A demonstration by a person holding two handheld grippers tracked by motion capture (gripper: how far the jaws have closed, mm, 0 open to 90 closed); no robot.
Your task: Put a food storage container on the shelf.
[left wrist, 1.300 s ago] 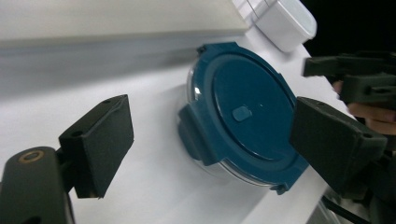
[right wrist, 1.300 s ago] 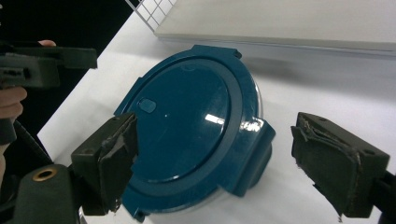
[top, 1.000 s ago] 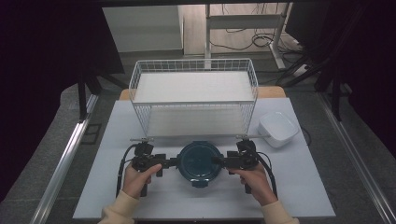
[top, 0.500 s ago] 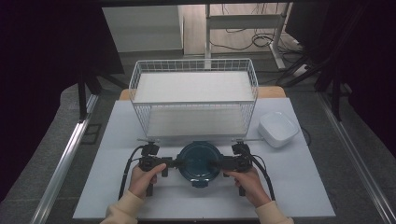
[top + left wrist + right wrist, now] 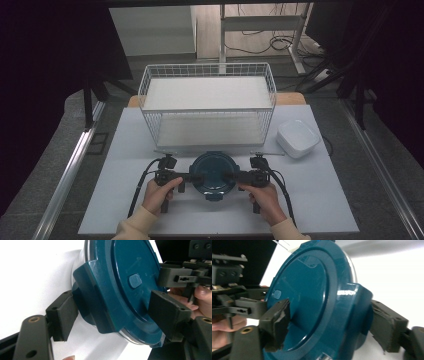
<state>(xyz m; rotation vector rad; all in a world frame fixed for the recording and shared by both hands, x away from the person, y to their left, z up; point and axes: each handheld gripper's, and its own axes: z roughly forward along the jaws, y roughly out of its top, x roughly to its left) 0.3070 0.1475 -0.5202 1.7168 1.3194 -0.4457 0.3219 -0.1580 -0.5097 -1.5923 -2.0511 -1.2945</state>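
Note:
A round dark teal lidded container (image 5: 212, 170) sits at the front middle of the white table (image 5: 120, 150). My left gripper (image 5: 194, 177) reaches in from its left side and my right gripper (image 5: 229, 176) from its right. In the left gripper view the jaws of the left gripper (image 5: 115, 315) close on the side latch of the container (image 5: 125, 277), one pad under the latch and one on the lid. The right gripper view has the right gripper (image 5: 330, 325) clamped the same way on the opposite latch of the container (image 5: 312, 302).
A white wire basket (image 5: 207, 111) stands just behind the container and holds nothing. A white square bowl (image 5: 297, 137) lies at the right. Cables trail from both grippers towards the table's front edge.
Both hands have moved inward and the jaws have closed in on the container's two sides. The container has stayed in place.

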